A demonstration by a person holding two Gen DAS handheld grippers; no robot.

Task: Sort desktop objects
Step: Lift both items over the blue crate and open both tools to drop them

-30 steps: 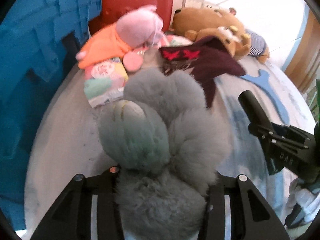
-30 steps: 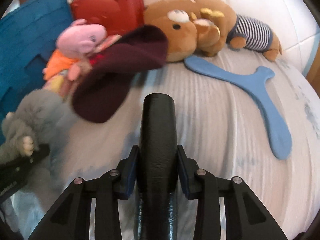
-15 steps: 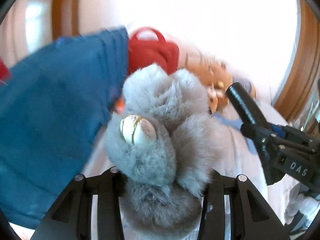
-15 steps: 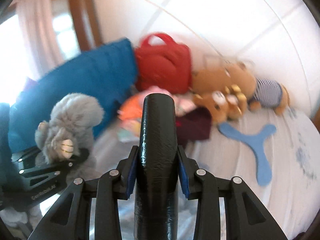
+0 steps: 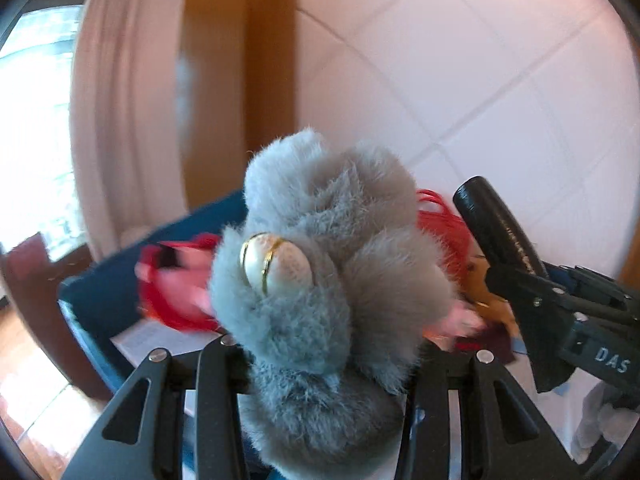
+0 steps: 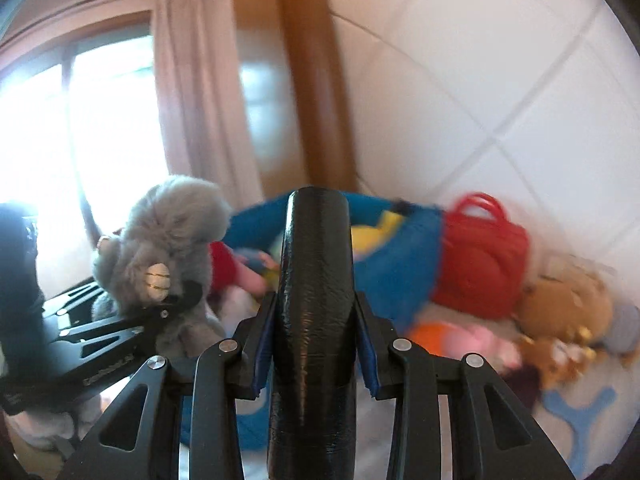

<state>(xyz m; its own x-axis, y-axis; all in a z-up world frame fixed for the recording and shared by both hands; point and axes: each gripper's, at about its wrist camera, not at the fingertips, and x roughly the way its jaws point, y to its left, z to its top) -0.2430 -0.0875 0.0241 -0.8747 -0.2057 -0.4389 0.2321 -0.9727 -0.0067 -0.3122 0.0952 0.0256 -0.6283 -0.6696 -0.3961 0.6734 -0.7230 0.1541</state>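
Fingers of the left gripper (image 5: 320, 354) clamp a grey plush toy (image 5: 332, 280), raised above the blue bin (image 6: 400, 264); the right gripper (image 6: 314, 344) pinches a black cylinder (image 6: 314, 320).

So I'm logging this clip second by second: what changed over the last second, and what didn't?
The left gripper lifted the grey plush toy from just above the white surface up and toward the blue bin. The right gripper rose alongside it, so both views now show wall and curtain. Unchanged: both grips, the right on its black cylinder; the red bag, brown bear and blue boomerang lie where they were.
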